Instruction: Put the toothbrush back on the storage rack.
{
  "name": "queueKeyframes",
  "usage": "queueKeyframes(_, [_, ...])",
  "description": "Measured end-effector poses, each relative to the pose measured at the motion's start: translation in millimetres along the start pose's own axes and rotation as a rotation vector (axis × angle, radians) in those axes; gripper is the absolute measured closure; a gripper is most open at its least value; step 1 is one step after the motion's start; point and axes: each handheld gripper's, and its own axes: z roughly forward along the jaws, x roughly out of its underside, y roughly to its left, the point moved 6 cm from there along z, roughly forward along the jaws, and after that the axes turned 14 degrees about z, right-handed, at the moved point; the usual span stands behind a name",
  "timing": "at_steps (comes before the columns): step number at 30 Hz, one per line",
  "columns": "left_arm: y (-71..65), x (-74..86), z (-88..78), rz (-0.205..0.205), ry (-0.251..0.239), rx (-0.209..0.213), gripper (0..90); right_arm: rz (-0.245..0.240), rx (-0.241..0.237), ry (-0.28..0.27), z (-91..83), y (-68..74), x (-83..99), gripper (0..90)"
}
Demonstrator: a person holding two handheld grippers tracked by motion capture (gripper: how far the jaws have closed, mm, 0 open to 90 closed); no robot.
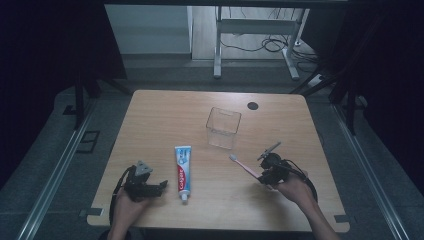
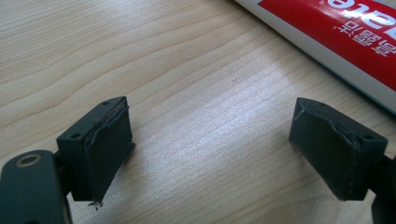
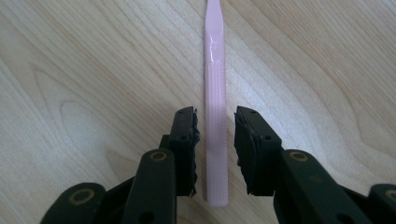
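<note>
A pink toothbrush (image 1: pixel 243 166) lies flat on the wooden table (image 1: pixel 165 115), right of centre, with its head pointing up-left. My right gripper (image 1: pixel 264 175) sits over its handle end. In the right gripper view the pink handle (image 3: pixel 215 84) runs between the two jaws of the right gripper (image 3: pixel 215 140), with a thin gap on each side, so the jaws stand open around it. A red, white and blue toothpaste tube (image 1: pixel 183 171) lies left of centre. My left gripper (image 1: pixel 159 186) rests beside it, and the left gripper (image 2: pixel 212 149) is wide open over bare wood, with the tube (image 2: pixel 336 32) at the upper right.
A clear plastic box (image 1: pixel 223 127) stands upright behind the toothbrush, near the table's middle. A small black round cap (image 1: pixel 253 105) sits in the tabletop at the back. Dark curtains and a metal frame (image 1: pixel 255 45) surround the table.
</note>
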Motion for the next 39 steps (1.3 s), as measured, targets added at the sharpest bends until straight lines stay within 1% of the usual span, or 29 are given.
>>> queueKeyframes(1, [-0.1, 0.0, 0.0, 0.000, 0.000, 0.001, 13.2, -0.008, 0.008, 0.026, 2.3, 1.5, -4.7, 68.3])
queueKeyframes(2, [-0.1, 0.0, 0.0, 0.000, 0.000, 0.001, 13.2, -0.008, 0.008, 0.026, 2.3, 1.5, -4.7, 68.3])
queueKeyframes(3, [0.0, 0.0, 0.0, 0.001, 0.000, 0.001, 13.2, -0.016, 0.014, 0.048, 4.0, 2.8, -8.8, 68.2])
queueKeyframes(5, [-0.1, 0.0, 0.0, 0.000, 0.000, 0.001, 13.2, -0.023, 0.017, 0.054, 4.8, 3.0, -10.4, 68.1])
queueKeyframes(9, [0.0, 0.0, 0.0, 0.001, 0.000, 0.001, 13.2, -0.037, 0.036, 0.100, 8.2, 7.0, -20.6, 68.1])
queueKeyframes(10, [0.0, 0.0, 0.0, 0.001, 0.000, 0.001, 13.2, -0.037, 0.036, 0.100, 8.2, 7.0, -20.6, 68.1])
queueKeyframes(11, [0.0, 0.0, 0.0, 0.001, 0.000, 0.001, 13.2, -0.045, 0.044, 0.117, 9.9, 9.1, -25.5, 68.2])
queueKeyframes(17, [0.0, 0.0, 0.0, 0.001, 0.000, 0.001, 13.2, -0.056, 0.071, 0.170, 14.1, 14.3, -36.9, 68.4])
queueKeyframes(18, [0.0, -0.1, 0.1, 0.000, -0.001, 0.001, 13.2, -0.067, 0.075, 0.176, 15.6, 14.6, -39.5, 68.6])
queueKeyframes(20, [0.0, -0.1, 0.1, 0.000, -0.001, 0.001, 13.2, -0.069, 0.076, 0.181, 16.5, 15.1, -40.6, 68.6])
queueKeyframes(21, [0.0, -0.1, 0.0, 0.001, 0.000, 0.001, 13.2, -0.075, 0.087, 0.197, 18.8, 16.3, -43.8, 69.0])
queueKeyframes(23, [0.0, -0.1, 0.0, 0.000, 0.000, 0.001, 13.2, -0.072, 0.090, 0.202, 19.5, 17.1, -44.5, 69.2])
queueKeyframes(24, [0.0, -0.1, 0.0, 0.001, 0.000, 0.002, 13.2, -0.082, 0.095, 0.212, 22.0, 18.2, -47.0, 69.5])
queueKeyframes(31, [0.0, 0.0, 0.0, 0.001, 0.000, 0.000, 13.2, -0.088, 0.113, 0.238, 27.3, 20.6, -51.3, 70.8])
queueKeyframes(36, [0.0, 0.0, 0.0, 0.001, 0.000, 0.001, 13.2, -0.085, 0.129, 0.254, 32.3, 21.6, -54.7, 74.2])
queueKeyframes(37, [0.1, 0.0, 0.1, 0.002, 0.000, 0.000, 13.2, -0.082, 0.136, 0.264, 34.7, 21.4, -55.0, 76.1])
queueKeyframes(39, [0.0, 0.0, 0.0, 0.001, 0.000, 0.000, 13.2, -0.081, 0.134, 0.264, 35.9, 21.0, -56.0, 77.1])
